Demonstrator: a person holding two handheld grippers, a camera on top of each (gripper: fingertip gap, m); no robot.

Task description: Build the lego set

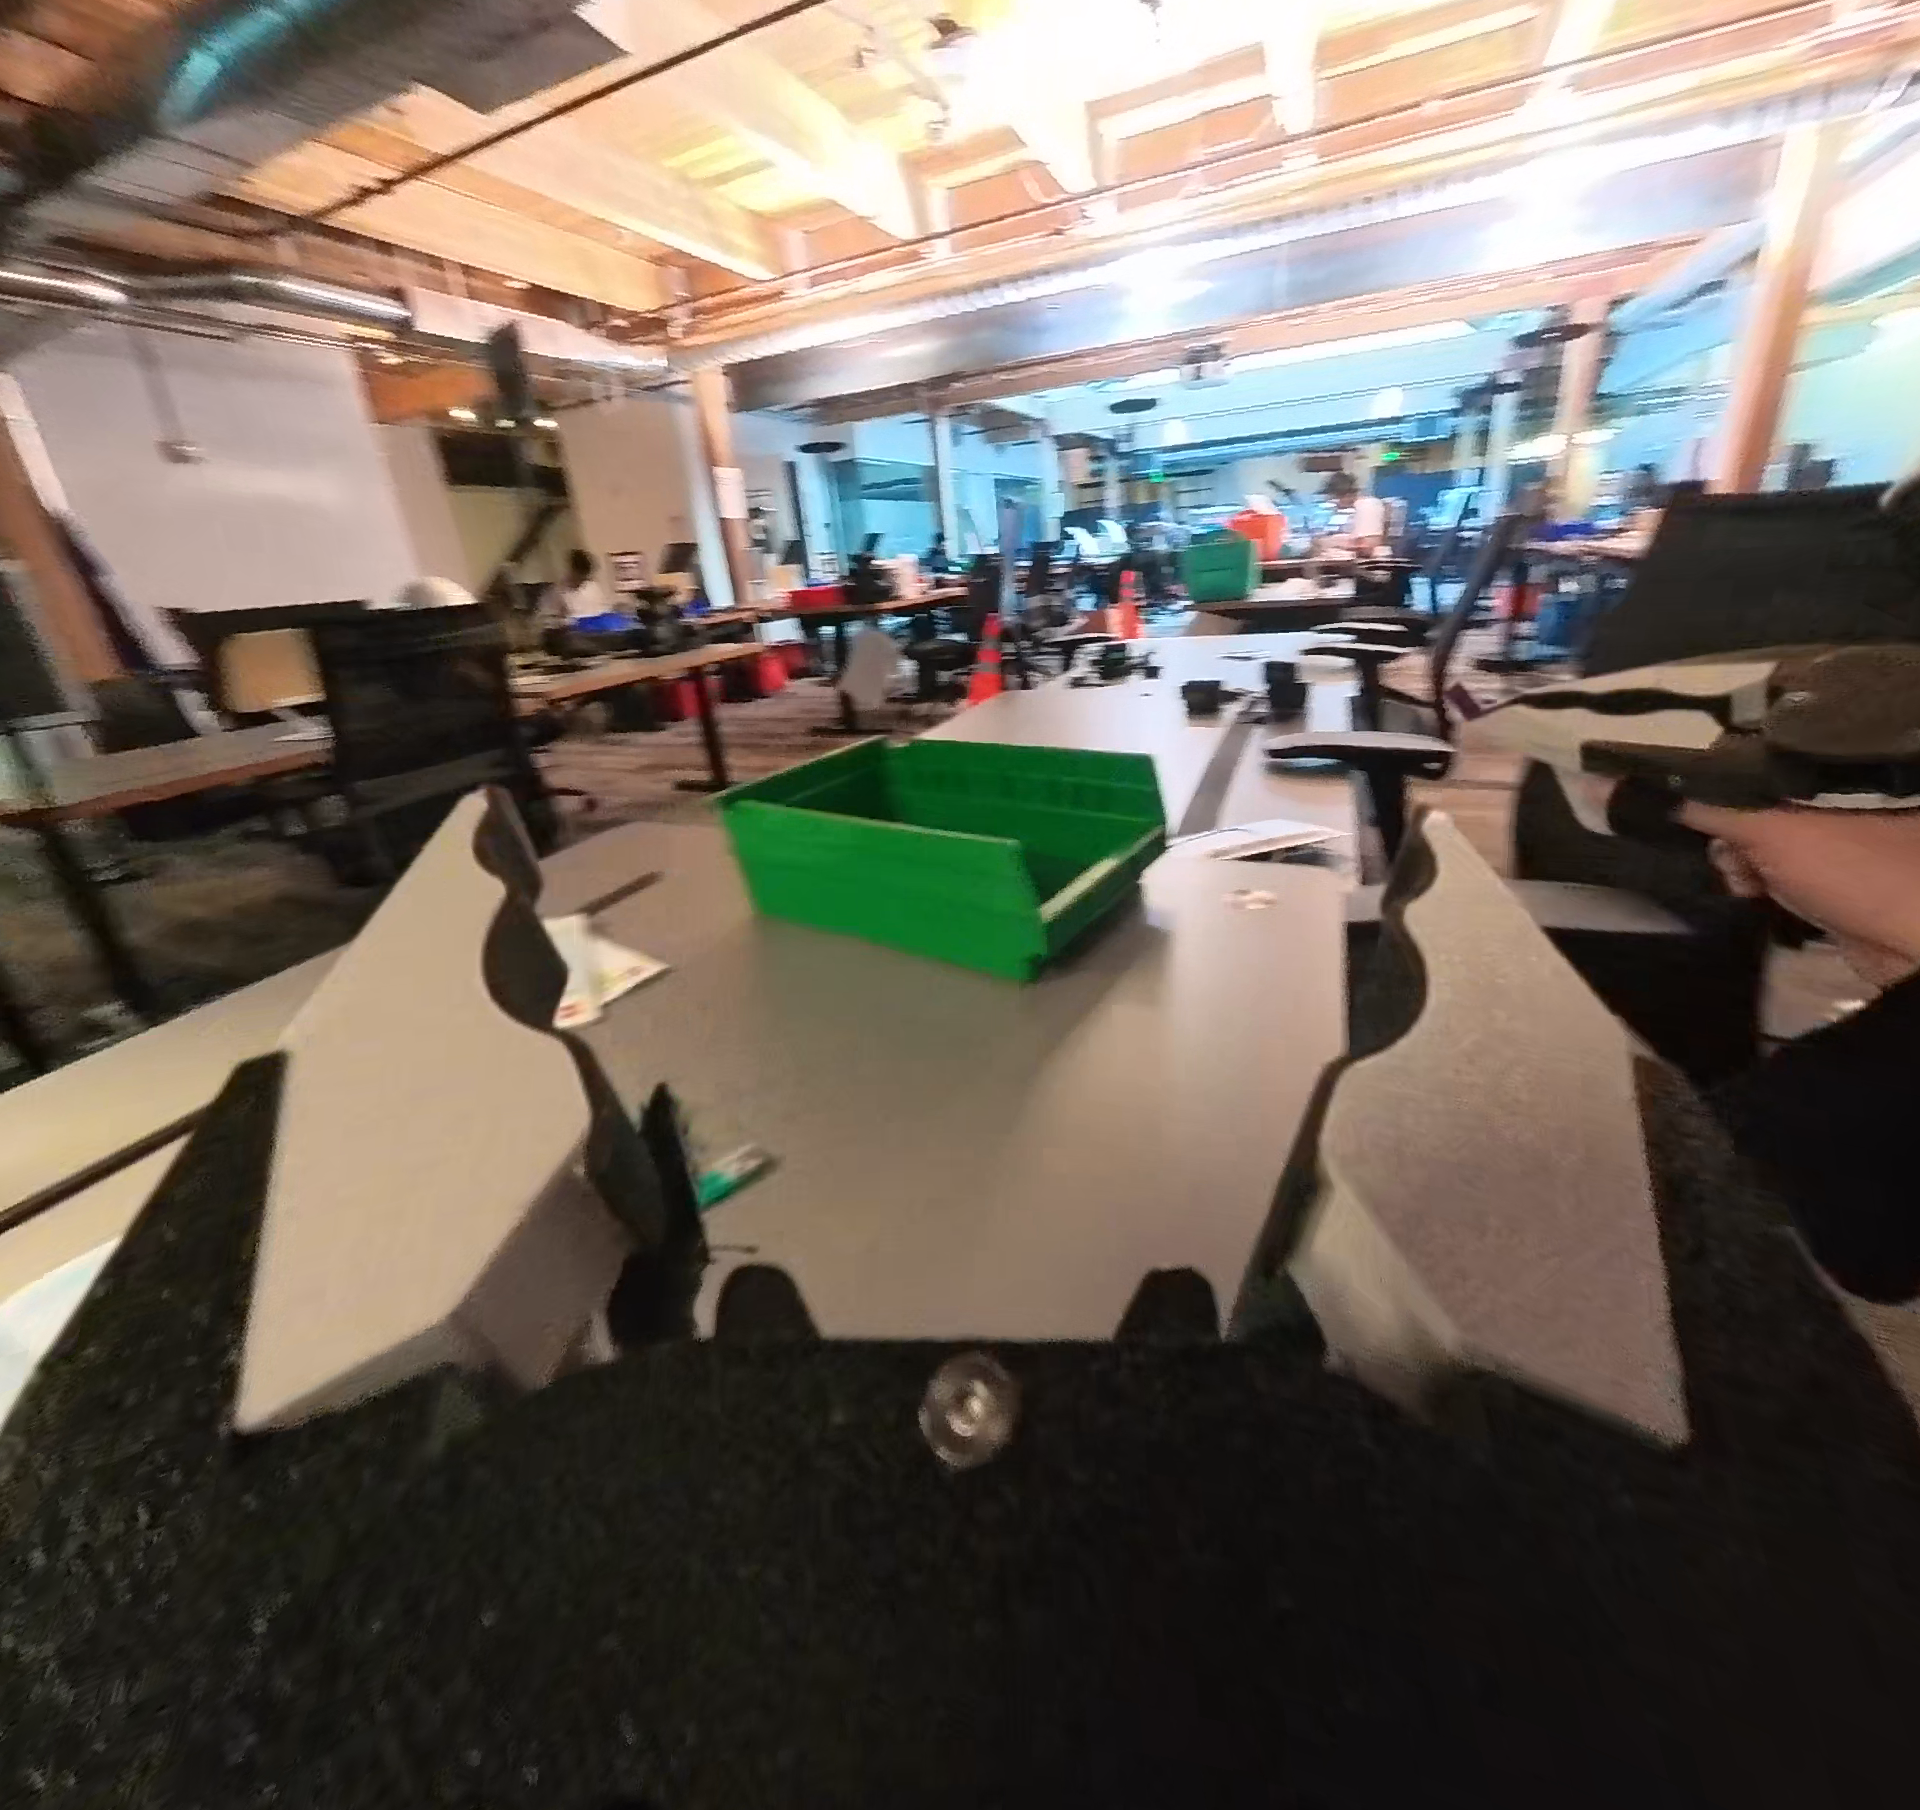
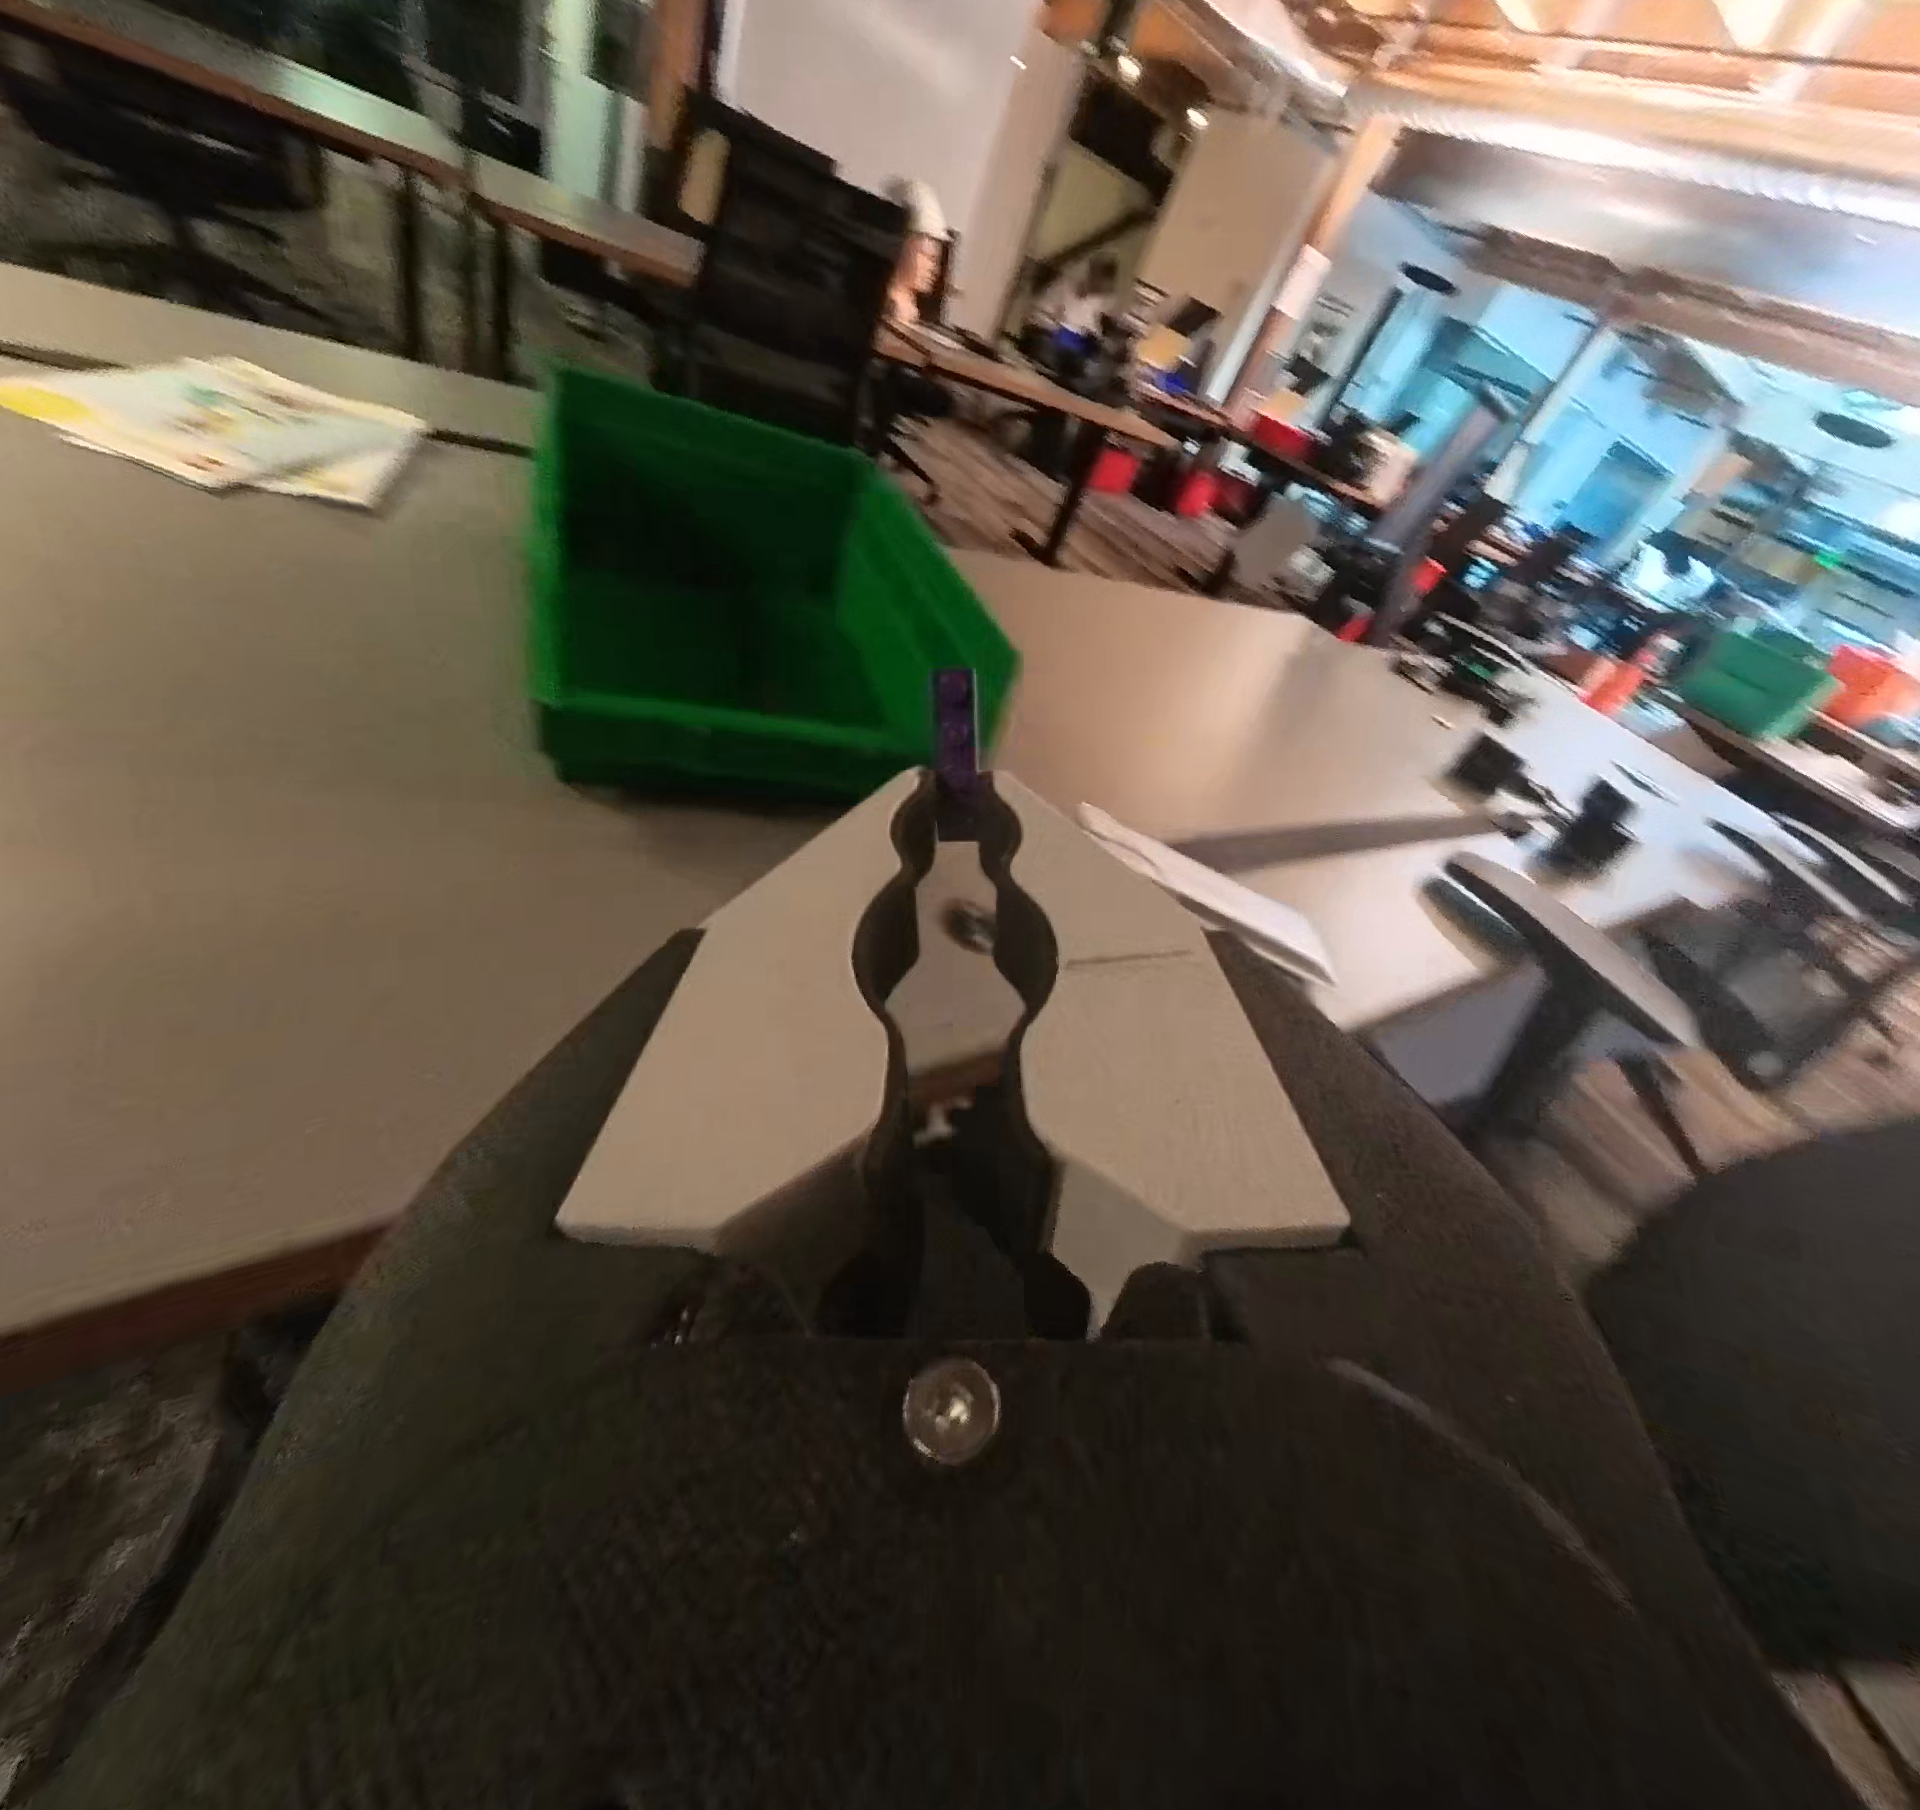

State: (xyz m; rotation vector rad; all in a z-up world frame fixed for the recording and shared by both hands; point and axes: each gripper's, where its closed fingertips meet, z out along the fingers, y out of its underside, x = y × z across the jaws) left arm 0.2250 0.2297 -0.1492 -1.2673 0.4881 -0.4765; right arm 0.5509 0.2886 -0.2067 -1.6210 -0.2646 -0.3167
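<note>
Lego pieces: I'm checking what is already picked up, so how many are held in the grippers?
1. A small purple piece is pinched upright in the right gripper, in front of the green bin. The left gripper is open, empty. Bin contents are hidden.

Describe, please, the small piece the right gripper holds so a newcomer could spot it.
Find the green bin on the grey table. In front of it the right gripper pinches a purple lego piece standing upright. It is the only purple thing there.
</note>
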